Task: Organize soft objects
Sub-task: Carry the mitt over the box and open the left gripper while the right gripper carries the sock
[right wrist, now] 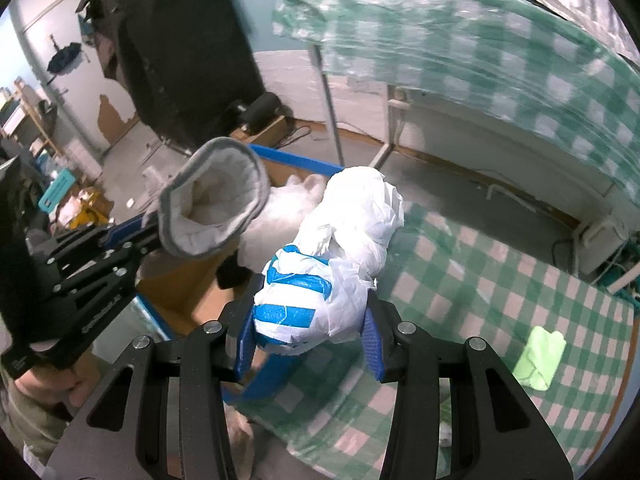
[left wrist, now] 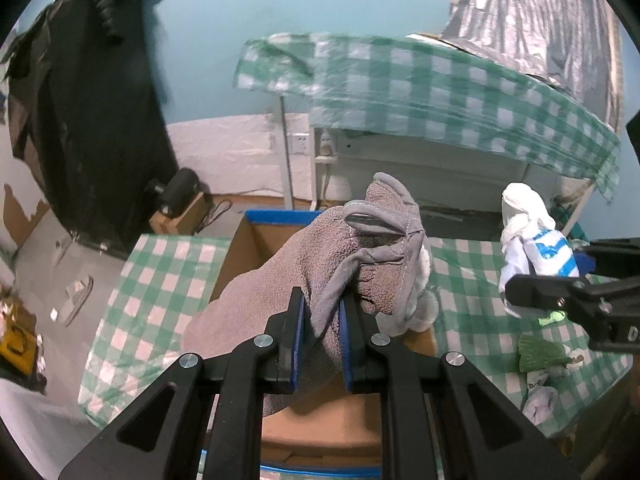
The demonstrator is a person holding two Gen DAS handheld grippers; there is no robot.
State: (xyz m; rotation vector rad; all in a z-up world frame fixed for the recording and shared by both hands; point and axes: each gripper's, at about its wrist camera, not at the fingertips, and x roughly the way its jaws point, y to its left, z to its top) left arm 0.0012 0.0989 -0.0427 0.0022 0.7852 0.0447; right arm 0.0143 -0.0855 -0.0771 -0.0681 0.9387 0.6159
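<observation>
One grey slipper, one taped white bundle, one cardboard box, perhaps two checked tables.

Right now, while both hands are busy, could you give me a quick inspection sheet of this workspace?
Surface: table under a green-and-white checked cloth.
Job's things: grey fleece-lined mitten; white plastic-wrapped bundle with blue tape; cardboard box with blue-taped rim, something white and fluffy inside.
Clutter: lime-green cloth, a green knitted item and small pale pieces on the cloth.
Grippers: left gripper shut on the mitten, over the box; right gripper shut on the bundle, beside the box.
Cables: cords on the floor by the wall.
Surroundings: second checked table, dark clothes hanging, teal wall.
</observation>
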